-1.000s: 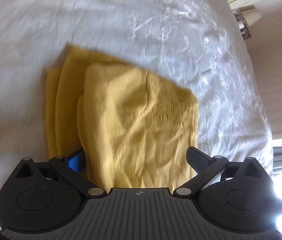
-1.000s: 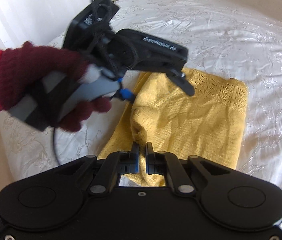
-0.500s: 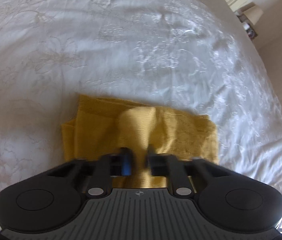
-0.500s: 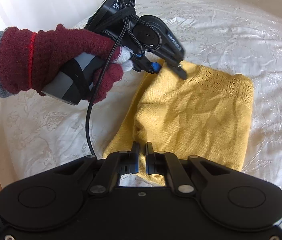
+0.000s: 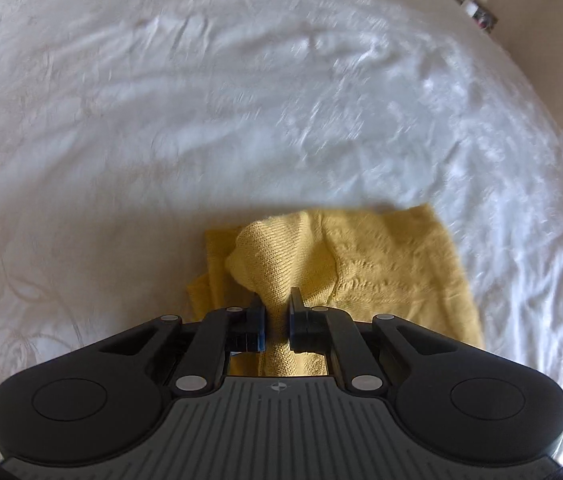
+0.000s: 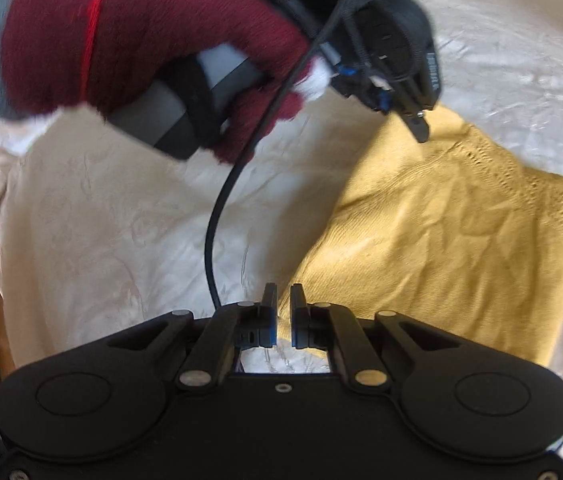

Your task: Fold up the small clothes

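I have the left claw (image 5: 277,316) pinched tight on a raised ridge of the yellow knit garment (image 5: 381,272), the cloth bunched up between its pads at the lower middle of the left wrist view. To do this fold well, I judge I should lift only enough to clear the layer beneath, carry the pinched edge across in one smooth arc, and let go only once the edges line up; a soft knit like this will probably stretch and drag the lower layers if I pull too sharply. In that view the garment spreads from the claw out to the right and a little to the left, lying on the white embroidered bedspread (image 5: 241,100), which fills the whole upper part of the frame. The right claw (image 6: 283,308) has its jaws drawn together with nothing between them; it hovers at the lower middle of its view over the bedspread, just beside the garment's near left corner. From there the garment fills the right half of the frame, and my gloved left hand (image 6: 141,40) carries the other claw at the upper left, its tip over the garment's far corner near the upper middle.
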The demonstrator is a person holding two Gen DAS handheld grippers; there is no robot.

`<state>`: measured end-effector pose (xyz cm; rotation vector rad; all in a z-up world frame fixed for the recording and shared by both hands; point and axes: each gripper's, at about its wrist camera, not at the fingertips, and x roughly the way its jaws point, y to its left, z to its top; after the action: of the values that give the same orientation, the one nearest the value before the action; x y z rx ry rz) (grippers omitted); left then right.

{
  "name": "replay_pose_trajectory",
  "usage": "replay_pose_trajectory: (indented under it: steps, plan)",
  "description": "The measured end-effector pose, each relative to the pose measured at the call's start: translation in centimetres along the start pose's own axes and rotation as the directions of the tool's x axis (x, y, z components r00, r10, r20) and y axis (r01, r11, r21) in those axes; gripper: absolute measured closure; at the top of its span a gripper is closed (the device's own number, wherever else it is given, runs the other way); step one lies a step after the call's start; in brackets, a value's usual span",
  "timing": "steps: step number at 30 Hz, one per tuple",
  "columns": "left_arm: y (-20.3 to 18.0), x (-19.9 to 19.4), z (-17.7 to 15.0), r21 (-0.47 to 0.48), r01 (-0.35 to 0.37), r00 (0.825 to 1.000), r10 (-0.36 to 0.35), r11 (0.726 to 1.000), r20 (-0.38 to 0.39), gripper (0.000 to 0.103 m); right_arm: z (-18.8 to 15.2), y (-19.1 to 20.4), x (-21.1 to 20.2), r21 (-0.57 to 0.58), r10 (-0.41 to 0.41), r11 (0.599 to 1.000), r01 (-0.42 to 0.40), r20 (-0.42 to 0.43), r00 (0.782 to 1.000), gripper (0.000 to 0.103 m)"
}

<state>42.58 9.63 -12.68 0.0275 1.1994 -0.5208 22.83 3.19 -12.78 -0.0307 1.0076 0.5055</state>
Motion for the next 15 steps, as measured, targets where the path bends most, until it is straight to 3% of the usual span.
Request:
replay_pose_trajectory:
  steps: [3,7,8,9,10,13,15]
  plan:
    - [1.0,1.5,-0.5,-0.005,-0.029,0.999,0.029,1.0,-0.025,0.084,-0.2,0.6,1.5,-0.022,0.025,0.999,-0.026,-0.052,0.998,0.085]
    - [2.2,1.3,-0.9,-0.037,-0.002,1.0,0.002,0.999,-0.001,0.071,-0.6,-0.3,-0.1,0.015,0.07,0.997,-0.069,-0.03,0.997,0.077]
    - [2.3,1.0,-1.0,-0.034,-0.032,0.999,0.032,0.999,0.007,0.057,-0.7,-0.8,-0.6,0.028,0.064,0.998,-0.064,-0.025,0.998,0.068]
    - [2.5,0.5,-1.1,-0.029,-0.056,0.998,0.057,0.998,0.02,0.053,-0.7,-1.6,-1.3,0.047,0.054,0.997,-0.053,-0.016,0.998,0.063]
    - [2.7,0.0,-1.2,-0.029,-0.067,0.997,0.068,0.997,0.036,0.053,-0.8,-2.3,-2.0,0.07,0.041,0.997,-0.041,-0.002,0.999,0.056]
    - [3.3,-1.7,-2.0,-0.073,-0.064,0.996,0.069,0.995,0.064,0.05,-0.9,-5.1,-4.0,0.137,-0.012,0.991,0.007,0.033,0.999,0.048]
    - [3.7,-3.0,-3.0,-0.111,-0.036,0.995,0.046,0.993,0.089,0.036,-0.8,-7.4,-5.1,0.191,-0.059,0.981,0.047,0.061,0.996,0.036]
